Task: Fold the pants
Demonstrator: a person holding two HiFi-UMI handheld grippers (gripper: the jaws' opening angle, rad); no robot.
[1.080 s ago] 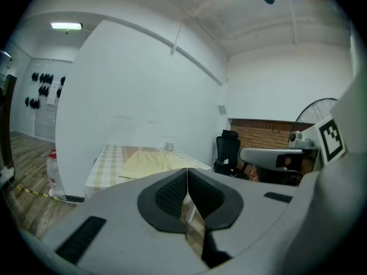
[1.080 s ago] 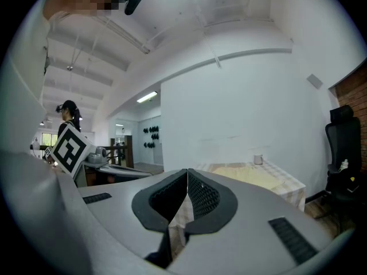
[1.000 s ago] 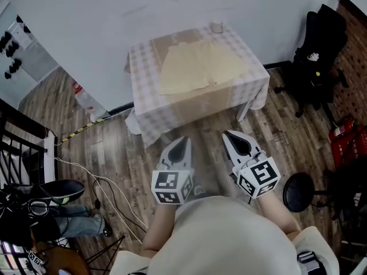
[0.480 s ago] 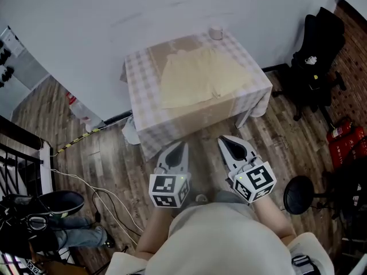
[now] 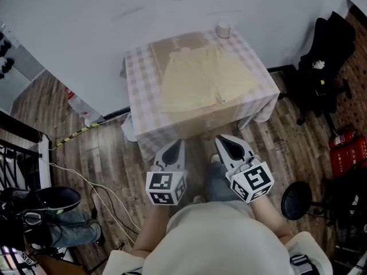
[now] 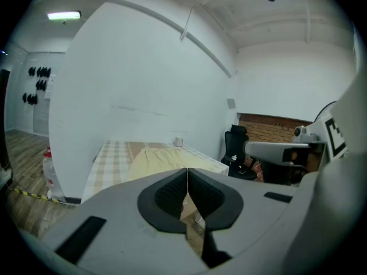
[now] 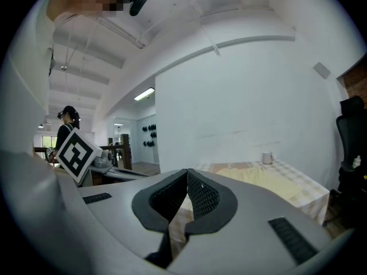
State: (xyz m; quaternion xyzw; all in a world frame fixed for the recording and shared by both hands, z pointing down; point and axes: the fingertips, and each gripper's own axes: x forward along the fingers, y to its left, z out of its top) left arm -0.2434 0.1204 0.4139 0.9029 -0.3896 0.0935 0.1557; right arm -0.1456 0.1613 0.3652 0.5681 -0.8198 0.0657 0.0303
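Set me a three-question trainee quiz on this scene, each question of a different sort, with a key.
1. True or false: the pants lie spread flat on the table, not yet folded.
2. What stands at the table's far corner, beyond the pants? A) an iron B) a white cup C) a book
3. Fill in: the left gripper and the right gripper are short of the table, each empty with its fingers ___.
Key: 1 true; 2 B; 3 shut.
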